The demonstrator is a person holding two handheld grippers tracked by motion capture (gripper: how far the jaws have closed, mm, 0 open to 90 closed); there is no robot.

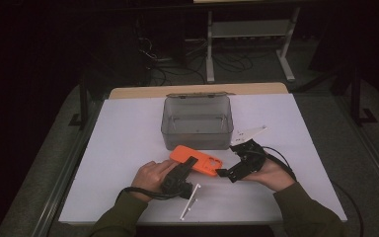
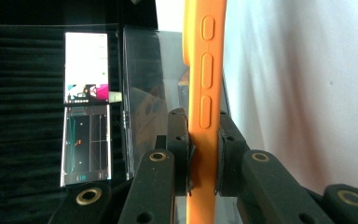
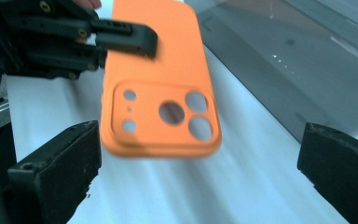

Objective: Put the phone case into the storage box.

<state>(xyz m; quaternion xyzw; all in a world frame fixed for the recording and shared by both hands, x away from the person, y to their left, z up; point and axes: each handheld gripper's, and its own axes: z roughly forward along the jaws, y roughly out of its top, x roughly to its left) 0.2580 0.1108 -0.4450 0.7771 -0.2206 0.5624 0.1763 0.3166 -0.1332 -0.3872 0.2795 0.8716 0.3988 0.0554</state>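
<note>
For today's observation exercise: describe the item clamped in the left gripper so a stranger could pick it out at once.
Start at the white table and find the clear plastic box near its far edge. Just in front of it, the left gripper is shut on an orange phone case. It is the only orange thing there, with round camera cut-outs at one end.

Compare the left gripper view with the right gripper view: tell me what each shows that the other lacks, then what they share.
Left gripper view alone: the side buttons along the case's edge, with that gripper's pads pressing both faces, and a lit screen in the dark background.

Right gripper view alone: the case's back with its camera cutouts, the left gripper clamped on the case from the side, and the right gripper with its jaws wide apart, nothing between the pads.

Both: the orange phone case, the clear bin and the white table.
</note>
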